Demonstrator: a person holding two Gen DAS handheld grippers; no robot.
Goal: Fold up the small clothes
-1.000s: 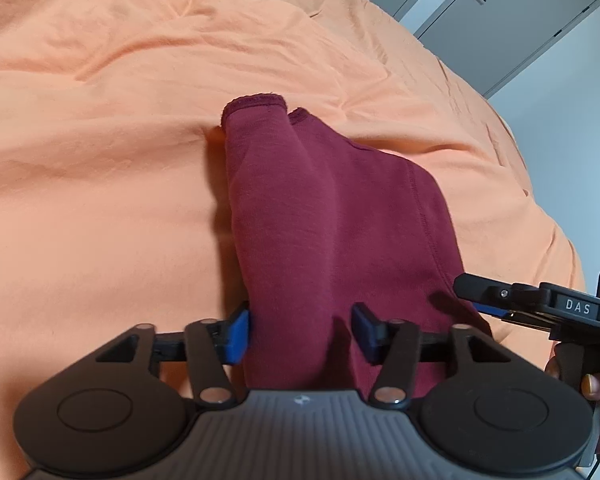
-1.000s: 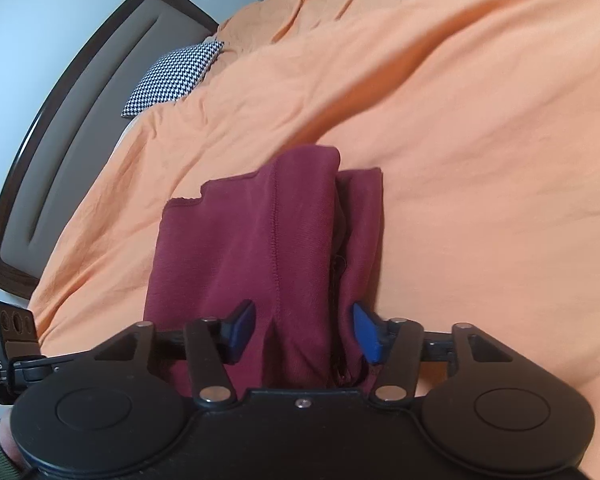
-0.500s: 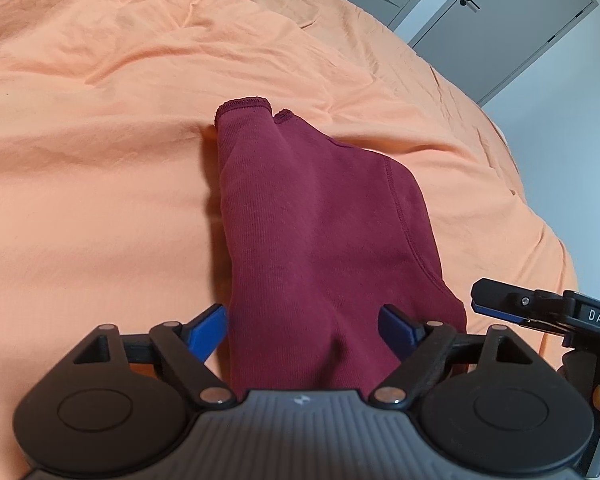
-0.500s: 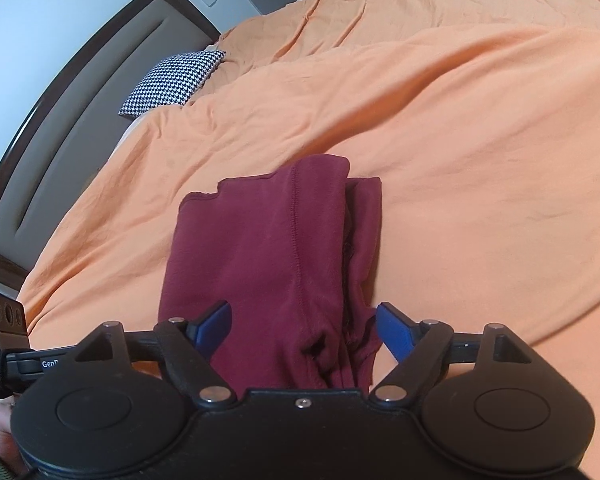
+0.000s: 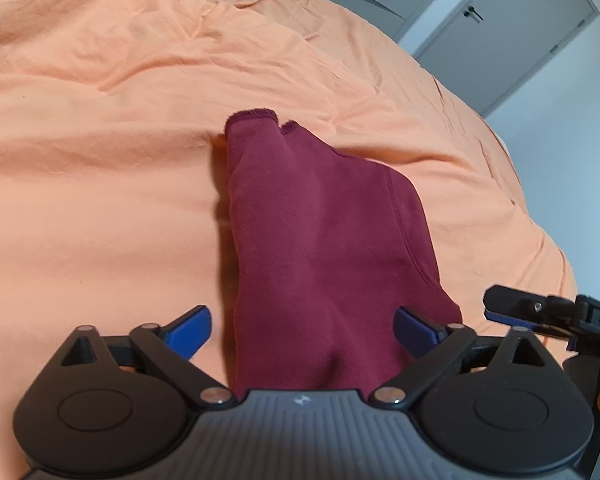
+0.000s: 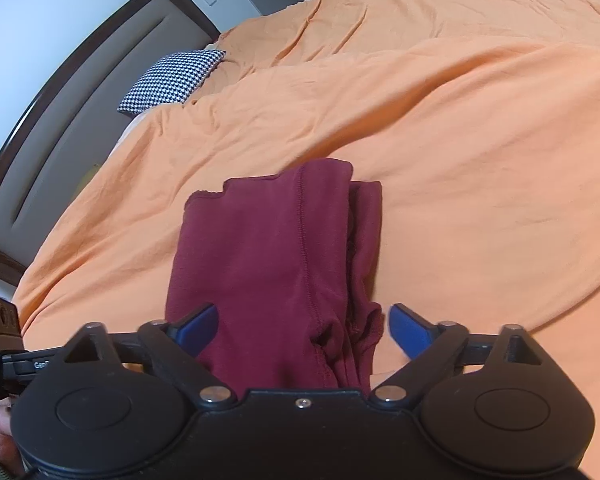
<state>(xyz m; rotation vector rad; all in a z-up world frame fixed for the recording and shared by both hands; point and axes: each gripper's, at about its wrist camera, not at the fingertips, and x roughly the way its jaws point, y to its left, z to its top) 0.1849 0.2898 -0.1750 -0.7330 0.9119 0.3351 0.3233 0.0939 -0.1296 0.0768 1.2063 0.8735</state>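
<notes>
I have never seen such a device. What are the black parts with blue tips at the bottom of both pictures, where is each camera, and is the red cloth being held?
There is no robot. A person holds one two-finger gripper in each hand, and a camera on each looks forward along its fingers. One picture comes from the left gripper, the other from the right gripper. The blue tips are its finger pads. On the orange bedcover lies a folded dark red garment. Nothing is held: both grippers' jaws are opening, the garment lies between them, and the pads do not press on it. A checked pillow sits near the headboard.
</notes>
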